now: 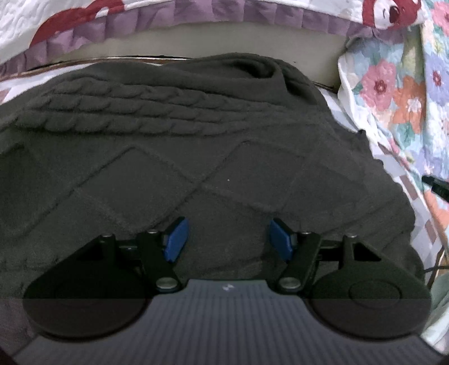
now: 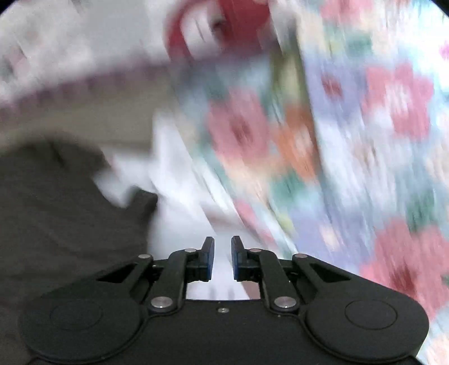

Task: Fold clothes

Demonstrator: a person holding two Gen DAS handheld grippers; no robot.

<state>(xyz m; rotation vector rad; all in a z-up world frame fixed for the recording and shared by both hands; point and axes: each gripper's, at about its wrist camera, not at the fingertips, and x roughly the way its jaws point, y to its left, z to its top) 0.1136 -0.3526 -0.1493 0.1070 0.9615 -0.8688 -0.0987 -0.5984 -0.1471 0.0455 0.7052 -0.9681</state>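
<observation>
A dark grey cable-knit sweater [image 1: 182, 146] lies spread on the bed and fills most of the left wrist view. My left gripper [image 1: 227, 235] hovers just over its near part, jaws wide open and empty. In the right wrist view, which is motion-blurred, the sweater's edge [image 2: 56, 202] lies at the left. My right gripper [image 2: 222, 252] is over the white sheet to the right of the sweater, jaws nearly together with a narrow gap and nothing between them.
A floral quilt [image 1: 398, 92] is bunched at the right of the sweater and also shows in the right wrist view [image 2: 322, 140]. A white pillow with a red bear and purple frill [image 1: 196, 16] lies behind. A black cable [image 1: 435, 185] lies at the right.
</observation>
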